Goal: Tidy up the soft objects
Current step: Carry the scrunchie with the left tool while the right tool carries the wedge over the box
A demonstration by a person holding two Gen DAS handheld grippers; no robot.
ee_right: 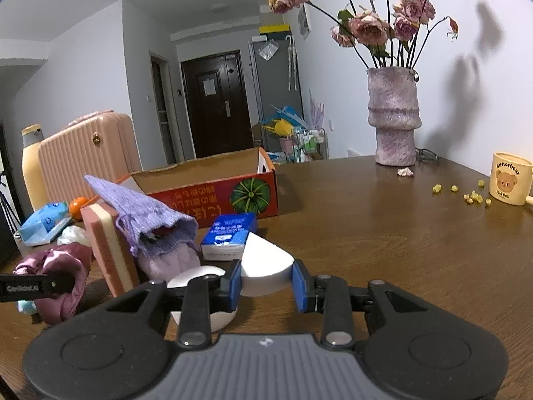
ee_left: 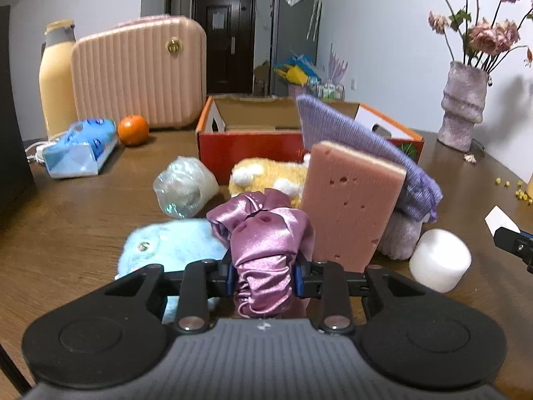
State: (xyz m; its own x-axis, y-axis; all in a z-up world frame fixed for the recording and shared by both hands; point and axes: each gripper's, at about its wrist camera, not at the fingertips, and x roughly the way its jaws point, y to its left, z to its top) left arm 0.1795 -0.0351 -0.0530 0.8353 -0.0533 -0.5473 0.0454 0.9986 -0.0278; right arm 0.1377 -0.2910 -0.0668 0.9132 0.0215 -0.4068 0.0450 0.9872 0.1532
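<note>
The sponge (ee_left: 349, 206) is standing in front of the box (ee_left: 253, 140) on the tabletop (ee_left: 83, 226), with the scrunchie (ee_left: 263, 233) sitting left of it and the vase (ee_left: 463, 110) standing far right.

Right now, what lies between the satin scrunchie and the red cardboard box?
In the left wrist view, the yellow plush toy lies between the scrunchie and the box.

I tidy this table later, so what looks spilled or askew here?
Small yellow crumbs lie scattered on the table beside the bear mug, and a fallen petal sits at the vase foot. The pink sponge stands on end, leaning against the purple knit pouch.
</note>
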